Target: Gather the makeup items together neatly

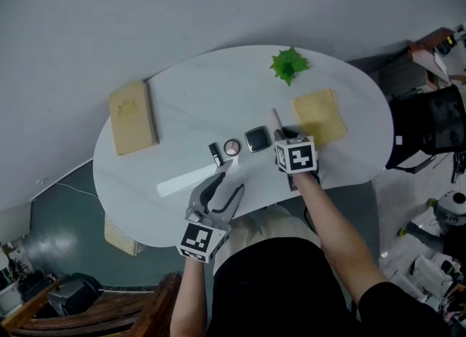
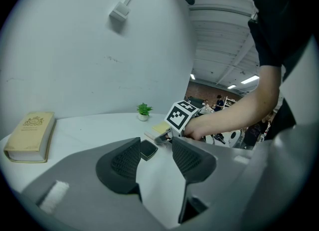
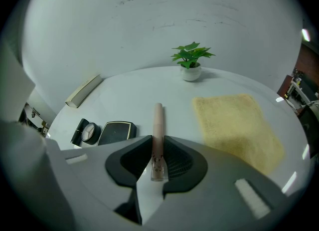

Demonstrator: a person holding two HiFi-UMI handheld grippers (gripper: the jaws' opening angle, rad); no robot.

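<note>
Two grippers over one white oval table [image 1: 218, 81], positions taken from the square black compact [image 1: 257, 139]. Tan book [image 1: 132, 117] lies well to its left near the table edge. Yellow cloth [image 1: 320, 116] lies near it on the right. Left gripper [image 2: 155, 147] sits on its near side, toward the person, jaws apart with only bare table between them. Right gripper [image 3: 158, 142] is just right of it, jaws clamped on a slim pink tube [image 3: 158, 120] that points away from the person, between compact and cloth. Small green plant [image 1: 289, 64] stands beyond it at the far edge. Round compact [image 1: 231, 147] lies just left of it, black tube [image 1: 215, 154] left again
</note>
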